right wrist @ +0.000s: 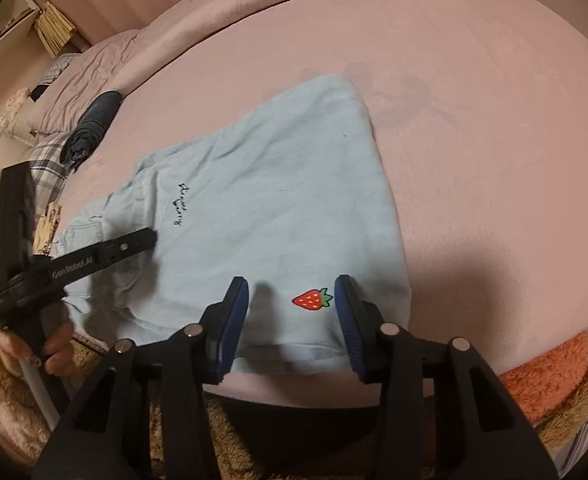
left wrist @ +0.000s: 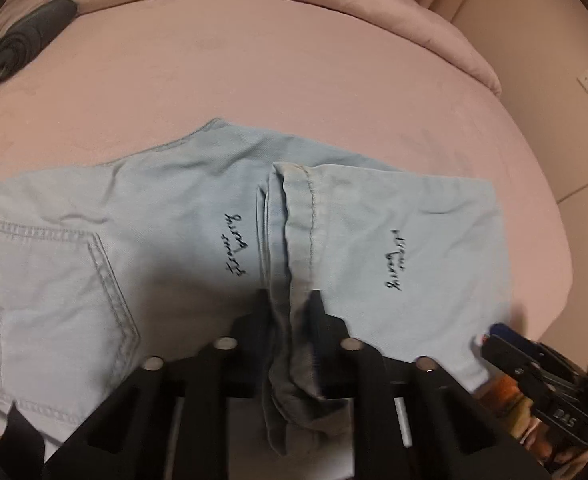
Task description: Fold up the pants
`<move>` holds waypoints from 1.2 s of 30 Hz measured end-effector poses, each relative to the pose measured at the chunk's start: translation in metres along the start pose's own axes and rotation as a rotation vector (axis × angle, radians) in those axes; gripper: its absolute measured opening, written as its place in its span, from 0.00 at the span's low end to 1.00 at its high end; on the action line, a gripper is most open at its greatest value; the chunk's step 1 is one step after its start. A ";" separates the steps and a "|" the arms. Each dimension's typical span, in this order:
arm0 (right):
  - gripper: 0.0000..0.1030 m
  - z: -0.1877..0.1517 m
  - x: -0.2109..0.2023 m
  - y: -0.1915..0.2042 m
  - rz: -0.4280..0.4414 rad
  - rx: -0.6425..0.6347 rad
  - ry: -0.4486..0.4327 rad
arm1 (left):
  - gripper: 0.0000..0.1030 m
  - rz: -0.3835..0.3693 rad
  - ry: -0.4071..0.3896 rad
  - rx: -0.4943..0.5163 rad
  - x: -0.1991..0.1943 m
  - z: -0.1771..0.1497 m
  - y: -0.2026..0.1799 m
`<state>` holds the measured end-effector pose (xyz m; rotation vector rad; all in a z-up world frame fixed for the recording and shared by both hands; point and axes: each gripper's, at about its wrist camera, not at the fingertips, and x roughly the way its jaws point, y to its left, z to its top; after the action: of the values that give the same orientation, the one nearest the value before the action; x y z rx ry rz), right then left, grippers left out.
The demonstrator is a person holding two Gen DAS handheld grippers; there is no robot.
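Pants, pale blue denim, laid flat near the front edge of a pink bed cover, hem end doubled back over the legs. Left gripper clamped on a bunched hem, probably to carry the fold; right gripper spread apart around the strawberry patch, nothing gripped. Dark rolled garment well apart; brown rug below.

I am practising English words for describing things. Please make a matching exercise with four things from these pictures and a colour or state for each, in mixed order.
Things:
1. pants
2. strawberry
3. left gripper
4. right gripper

States:
a. open above the fabric
b. red and green
c. light blue
d. shut on a fold of cloth

Pairs: 1-c, 2-b, 3-d, 4-a
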<state>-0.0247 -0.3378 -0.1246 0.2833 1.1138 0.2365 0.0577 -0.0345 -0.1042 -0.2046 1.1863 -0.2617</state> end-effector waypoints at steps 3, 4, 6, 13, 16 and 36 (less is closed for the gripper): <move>0.42 0.002 -0.016 0.003 0.001 -0.001 -0.013 | 0.13 -0.047 -0.040 -0.023 -0.025 -0.002 0.003; 0.45 0.002 -0.018 0.002 0.002 -0.002 -0.026 | 0.13 -0.065 -0.055 -0.027 -0.035 -0.003 0.004; 0.45 0.003 -0.031 0.000 -0.013 -0.004 -0.057 | 0.13 -0.080 -0.064 -0.021 -0.044 -0.004 0.006; 0.39 -0.002 -0.014 -0.019 -0.087 0.041 -0.025 | 0.13 0.008 0.013 -0.016 -0.001 -0.012 0.019; 0.25 -0.003 -0.016 -0.021 -0.135 0.030 -0.024 | 0.13 0.011 0.017 -0.013 -0.008 -0.011 0.017; 0.27 -0.011 -0.021 -0.018 -0.150 0.019 -0.003 | 0.16 -0.010 0.049 0.028 -0.015 -0.047 0.024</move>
<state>-0.0428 -0.3604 -0.1176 0.2160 1.1288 0.0921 0.0113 -0.0075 -0.1147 -0.1800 1.2302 -0.2932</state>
